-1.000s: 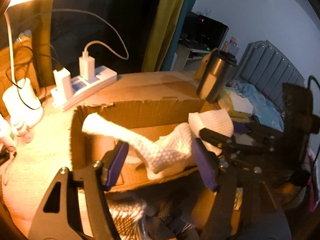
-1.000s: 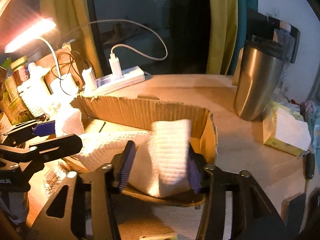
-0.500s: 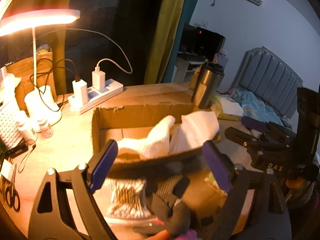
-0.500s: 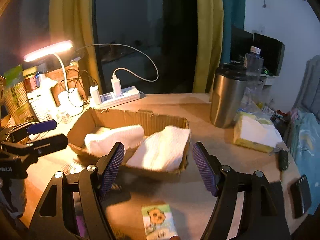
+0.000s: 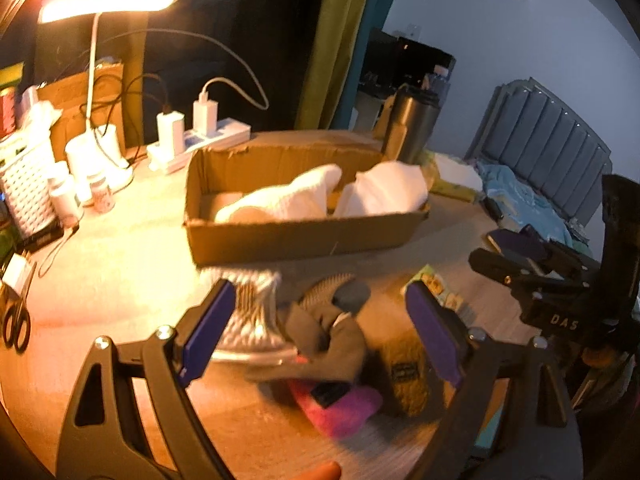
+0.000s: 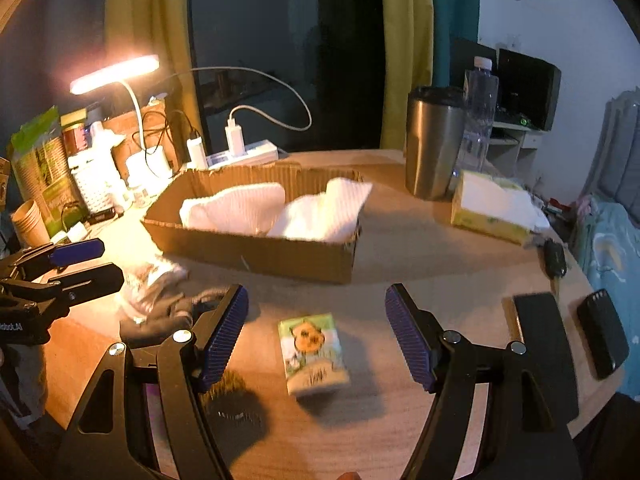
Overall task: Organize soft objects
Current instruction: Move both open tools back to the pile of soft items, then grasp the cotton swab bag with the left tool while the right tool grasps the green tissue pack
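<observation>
A shallow cardboard box holds a white waffle towel lying in two humps. My left gripper is open, back from the box, over a heap of grey socks, a white patterned cloth and something pink; its pads touch nothing. My right gripper is also open, above a small tissue pack with a cartoon print. The grey socks lie left of it. Each gripper shows at the edge of the other's view.
Behind the box are a steel tumbler, a power strip with chargers, a lit desk lamp and a tissue box. Scissors lie at the far left. Black flat items sit near the right table edge.
Both grippers let go of the white towel, opened wider and drew back from the box toward the near table edge. The towel now rests in the box.
</observation>
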The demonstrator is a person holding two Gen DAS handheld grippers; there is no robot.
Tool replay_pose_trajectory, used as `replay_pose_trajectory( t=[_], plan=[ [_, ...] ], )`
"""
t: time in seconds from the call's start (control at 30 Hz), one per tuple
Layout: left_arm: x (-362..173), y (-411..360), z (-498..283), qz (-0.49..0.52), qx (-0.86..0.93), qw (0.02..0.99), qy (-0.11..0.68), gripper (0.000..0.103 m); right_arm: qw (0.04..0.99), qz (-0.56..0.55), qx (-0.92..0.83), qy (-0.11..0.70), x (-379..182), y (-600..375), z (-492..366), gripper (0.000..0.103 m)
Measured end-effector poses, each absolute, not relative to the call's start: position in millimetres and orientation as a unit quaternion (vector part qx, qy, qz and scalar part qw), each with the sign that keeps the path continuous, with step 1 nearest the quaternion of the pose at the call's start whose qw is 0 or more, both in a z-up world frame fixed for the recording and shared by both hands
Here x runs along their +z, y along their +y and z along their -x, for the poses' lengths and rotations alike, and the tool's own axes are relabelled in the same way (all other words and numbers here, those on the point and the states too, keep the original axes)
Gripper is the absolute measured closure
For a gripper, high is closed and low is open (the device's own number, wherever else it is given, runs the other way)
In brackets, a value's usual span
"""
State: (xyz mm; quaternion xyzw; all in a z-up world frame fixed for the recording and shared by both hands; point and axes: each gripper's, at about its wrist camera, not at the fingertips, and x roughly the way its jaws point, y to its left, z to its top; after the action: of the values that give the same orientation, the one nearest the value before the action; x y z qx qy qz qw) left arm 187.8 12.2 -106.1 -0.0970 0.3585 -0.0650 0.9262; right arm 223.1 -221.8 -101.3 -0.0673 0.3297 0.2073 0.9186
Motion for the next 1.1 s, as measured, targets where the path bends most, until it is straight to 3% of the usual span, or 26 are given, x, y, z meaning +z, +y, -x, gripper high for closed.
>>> replay_pose_trajectory(
  t=[0.37,1.0,1.1],
  plan=[
    [-140.1,29.4,-189.5,0.087,-0.002,0.914,0.397,0.015,0.901,0.053,0.218,0.37,-146.5,-229.5,-223.5,0.029],
    [-168.8,57.5,-228.7,0.094,0.008,0.896,0.434,0.015,0.881,0.067,0.219,0.413,-177.7,-217.1,-251.0,0.03],
    [-173.7,60.4,-231.7,0.101,0.006,0.894,0.437,0.016,0.879,0.073,0.218,0.417,-179.8,-214.3,-253.1,0.044]
  ],
)
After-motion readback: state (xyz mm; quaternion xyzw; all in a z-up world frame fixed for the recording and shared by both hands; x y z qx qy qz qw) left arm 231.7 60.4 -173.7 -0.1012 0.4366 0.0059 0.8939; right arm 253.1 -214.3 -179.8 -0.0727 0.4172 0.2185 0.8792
